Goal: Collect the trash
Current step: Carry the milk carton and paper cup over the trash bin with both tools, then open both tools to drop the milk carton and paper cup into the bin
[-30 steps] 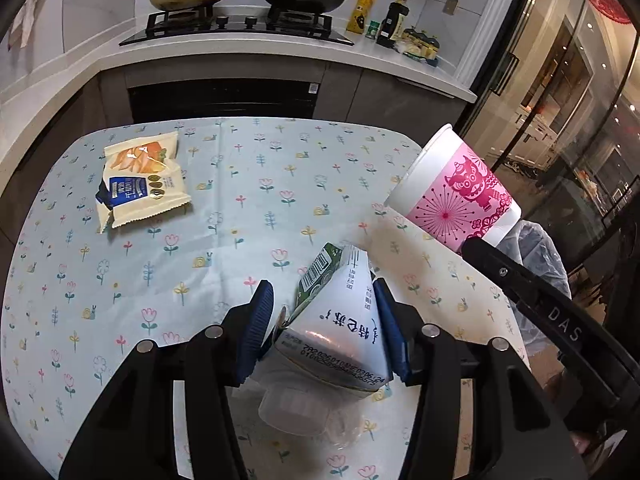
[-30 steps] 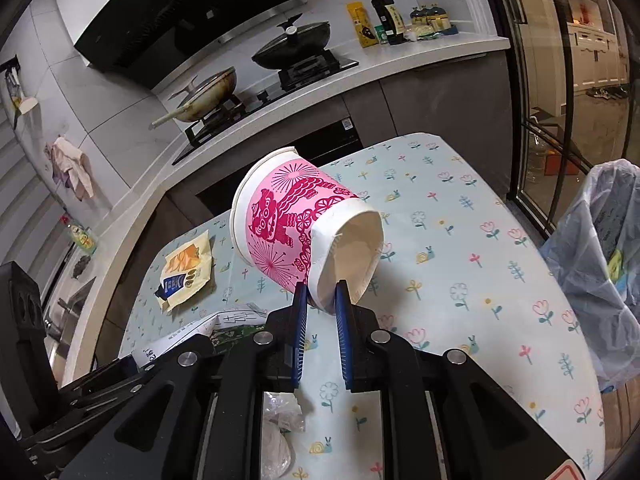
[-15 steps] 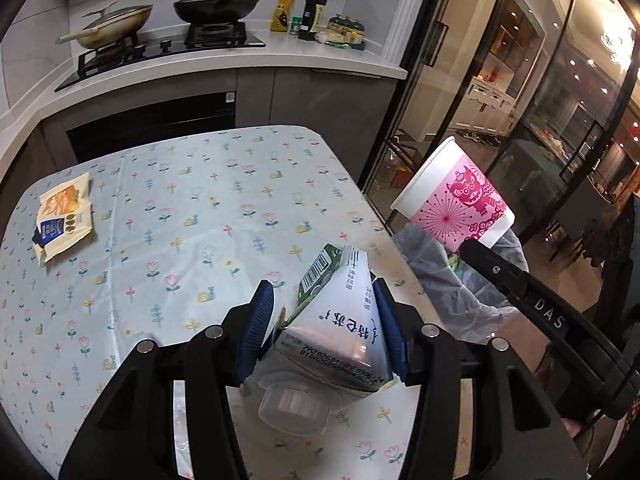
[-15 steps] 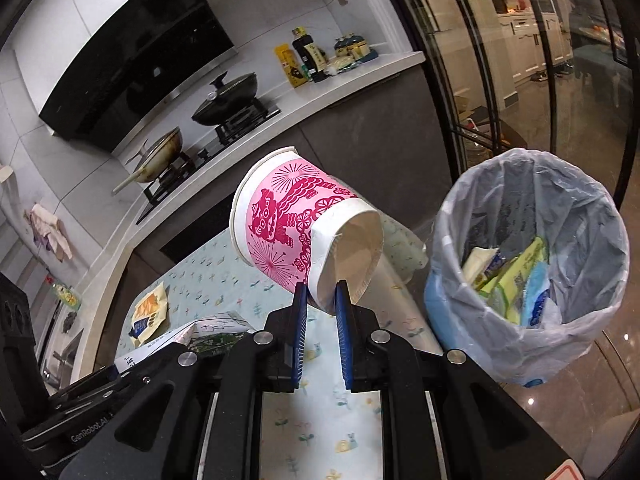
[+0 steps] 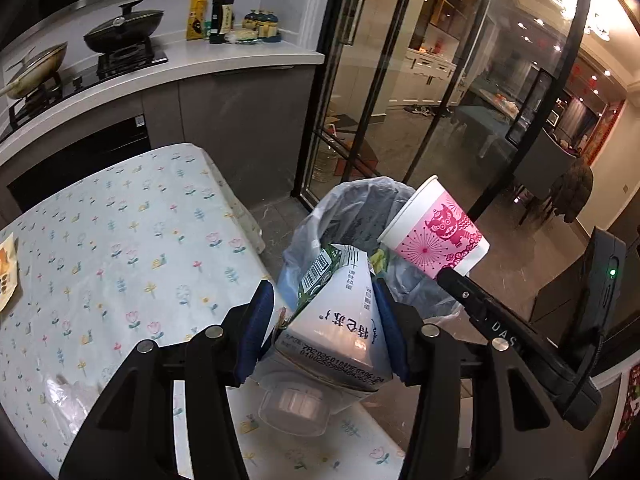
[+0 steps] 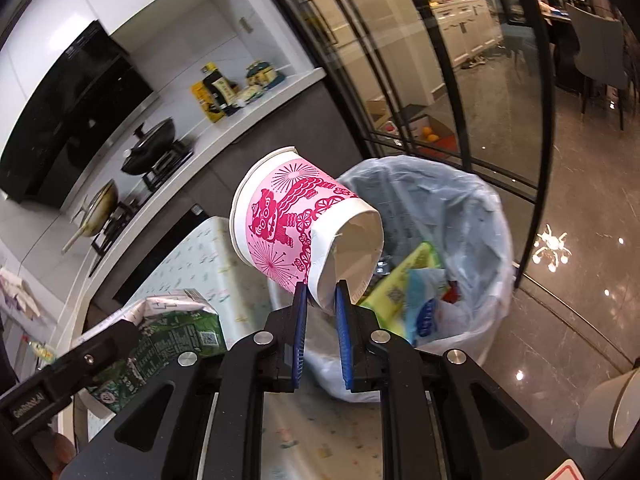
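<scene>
My left gripper [image 5: 324, 320] is shut on a crumpled white and green milk carton [image 5: 340, 320], held at the table's right edge just before the bin. My right gripper [image 6: 322, 300] is shut on the rim of a pink and white paper cup [image 6: 296, 228], which lies tilted on its side over the trash bin [image 6: 460, 216]. The bin has a pale plastic liner and holds green and blue wrappers [image 6: 408, 280]. The cup [image 5: 436, 236] and the bin [image 5: 360, 208] also show in the left wrist view. The carton [image 6: 168, 332] shows in the right wrist view at lower left.
The table with a floral cloth [image 5: 120, 240] lies to the left, with a snack packet [image 5: 6, 272] at its far left edge and clear plastic [image 5: 68, 396] near its front. Glass doors [image 5: 400, 100] stand behind the bin. A kitchen counter with pans [image 5: 120, 32] is at the back.
Both grippers have swung right, away from the table's middle, with the carton and the cup still held. The bin now lies right under and before them.
</scene>
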Demonstrator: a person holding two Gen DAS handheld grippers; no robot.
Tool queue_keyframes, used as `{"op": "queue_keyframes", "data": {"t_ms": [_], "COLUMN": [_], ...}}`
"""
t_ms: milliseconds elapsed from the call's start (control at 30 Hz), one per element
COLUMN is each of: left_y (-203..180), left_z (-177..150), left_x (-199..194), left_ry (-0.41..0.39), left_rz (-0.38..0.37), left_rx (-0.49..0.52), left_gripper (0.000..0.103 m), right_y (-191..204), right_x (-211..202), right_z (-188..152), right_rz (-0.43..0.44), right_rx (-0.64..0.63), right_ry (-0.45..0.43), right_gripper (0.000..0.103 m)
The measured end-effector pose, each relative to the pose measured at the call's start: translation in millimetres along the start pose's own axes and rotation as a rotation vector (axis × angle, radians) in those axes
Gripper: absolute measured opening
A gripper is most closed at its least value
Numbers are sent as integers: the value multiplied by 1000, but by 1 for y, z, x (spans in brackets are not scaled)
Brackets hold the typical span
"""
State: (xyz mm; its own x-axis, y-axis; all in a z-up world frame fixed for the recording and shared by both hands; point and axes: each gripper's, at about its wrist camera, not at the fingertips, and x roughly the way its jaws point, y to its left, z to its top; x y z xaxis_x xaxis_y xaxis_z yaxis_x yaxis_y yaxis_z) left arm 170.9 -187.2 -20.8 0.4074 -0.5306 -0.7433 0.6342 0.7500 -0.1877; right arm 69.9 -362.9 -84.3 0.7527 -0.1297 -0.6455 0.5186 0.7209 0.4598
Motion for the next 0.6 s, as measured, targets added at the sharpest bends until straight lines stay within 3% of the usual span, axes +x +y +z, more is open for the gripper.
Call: {"op": "queue_keyframes", "data": {"t_ms": [267, 500, 600], "left_y": [-35, -48, -53], "left_z": [15, 30, 38], "left_x": [29, 52, 61], "left_ry": [24, 46, 53], "left_rz": [-35, -51, -61], "left_rx": [51, 63, 64], "left_gripper": [48, 48, 49], "right_y": [-35, -45, -47], "right_x": [17, 28, 27], "right_z": [7, 10, 10], "right_rz": [-56, -83, -90], "right_rx": [40, 66, 71], "right_ry": [17, 18, 16], "right_gripper": [15, 28, 30]}}
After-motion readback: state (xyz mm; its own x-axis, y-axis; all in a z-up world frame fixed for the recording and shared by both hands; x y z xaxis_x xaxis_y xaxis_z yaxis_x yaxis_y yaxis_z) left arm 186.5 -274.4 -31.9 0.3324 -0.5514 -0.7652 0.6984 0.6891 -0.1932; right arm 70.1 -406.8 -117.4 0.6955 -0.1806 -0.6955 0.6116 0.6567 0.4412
